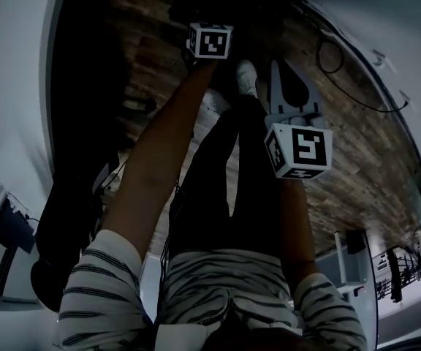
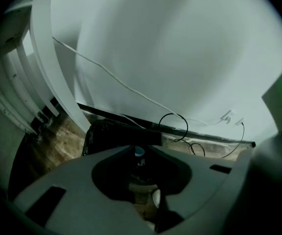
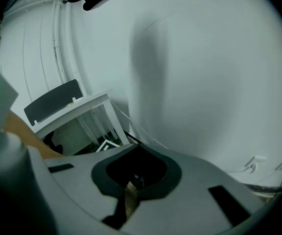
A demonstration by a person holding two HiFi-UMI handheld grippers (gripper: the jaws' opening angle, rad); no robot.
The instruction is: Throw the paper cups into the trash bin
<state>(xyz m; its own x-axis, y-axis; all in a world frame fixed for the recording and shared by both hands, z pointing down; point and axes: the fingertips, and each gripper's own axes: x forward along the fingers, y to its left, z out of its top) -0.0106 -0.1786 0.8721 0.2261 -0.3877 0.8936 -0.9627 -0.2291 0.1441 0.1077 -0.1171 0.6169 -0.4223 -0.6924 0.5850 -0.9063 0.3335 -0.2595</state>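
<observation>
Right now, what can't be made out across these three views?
Left gripper view: small blue-rimmed object at the near-closed tips of the left gripper; too dark to tell if pinched.
Left gripper view: white round object seen through the jaw gap; jaws cover most of it.
Left gripper view: black plastic trash bag; jaws cover its lower part, contents unseen.
Head view: left gripper's jaws; lost in darkness beyond its marker cube.

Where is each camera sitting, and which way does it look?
Left gripper view: rides the left gripper, facing the trash bin by the wall; its jaws show.
Right gripper view: rides the right gripper, facing the wall; jaws, a forearm show.
Head view: on the head, looking down at the floor; arms, legs, both grippers.
Shared: head and left gripper views see one cable.
</observation>
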